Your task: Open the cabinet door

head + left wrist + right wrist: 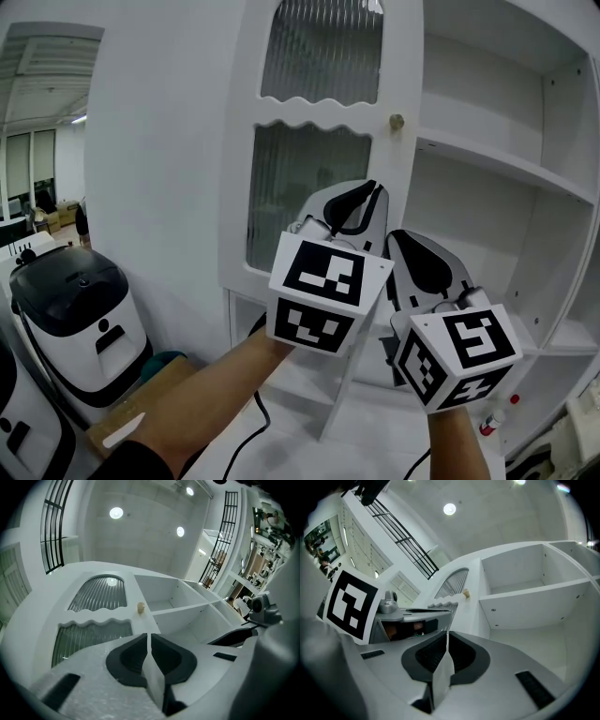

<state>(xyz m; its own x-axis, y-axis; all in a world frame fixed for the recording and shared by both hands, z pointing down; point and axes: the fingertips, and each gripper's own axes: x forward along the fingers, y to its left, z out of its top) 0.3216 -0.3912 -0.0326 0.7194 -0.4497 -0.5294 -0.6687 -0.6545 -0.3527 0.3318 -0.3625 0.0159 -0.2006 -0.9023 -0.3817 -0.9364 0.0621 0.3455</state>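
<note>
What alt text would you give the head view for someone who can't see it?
Handheld left gripper and right gripper, both shut, are raised before a white cabinet door with ribbed glass and a small knob; open shelves show to its right.

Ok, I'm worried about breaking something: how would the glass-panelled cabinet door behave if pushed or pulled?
The cabinet door probably swings as one rigid panel, as its frame looks solid. Its ribbed glass panes are likely fragile, so push on the frame. The small round knob may be slippery to pinch.
</note>
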